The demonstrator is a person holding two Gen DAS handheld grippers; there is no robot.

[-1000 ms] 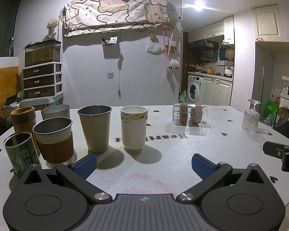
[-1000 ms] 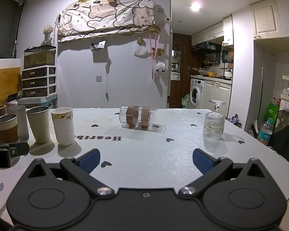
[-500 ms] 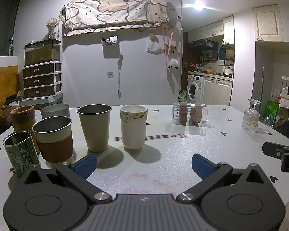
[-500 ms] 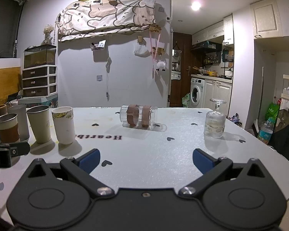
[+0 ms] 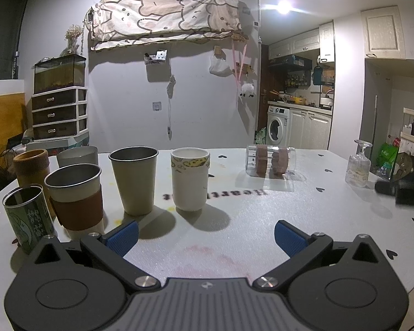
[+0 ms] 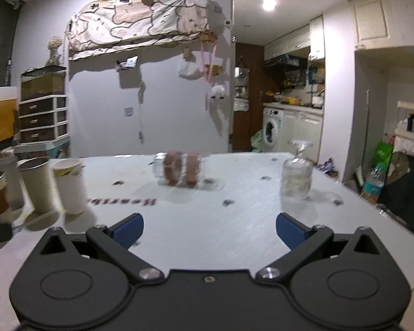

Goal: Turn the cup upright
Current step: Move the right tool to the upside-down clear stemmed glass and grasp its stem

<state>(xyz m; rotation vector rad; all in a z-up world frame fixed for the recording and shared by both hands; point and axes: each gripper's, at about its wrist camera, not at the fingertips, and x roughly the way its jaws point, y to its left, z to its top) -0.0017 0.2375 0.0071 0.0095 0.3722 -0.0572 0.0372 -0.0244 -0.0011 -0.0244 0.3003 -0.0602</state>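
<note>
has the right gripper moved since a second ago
Yes. In the right wrist view the right gripper has advanced and swung right: the lying clear cup sits lower and further left, and the picture is motion-blurred.

A clear glass cup with two brown bands lies on its side near the far edge of a white table, blurred in the right wrist view. An inverted stemmed glass stands foot-up toward the table's right edge, well apart from it. Along the left edge stand upright cups, among them a white paper cup and a steel tumbler. The right gripper hovers over the near edge, its blue-padded fingers spread wide, holding nothing.
</note>
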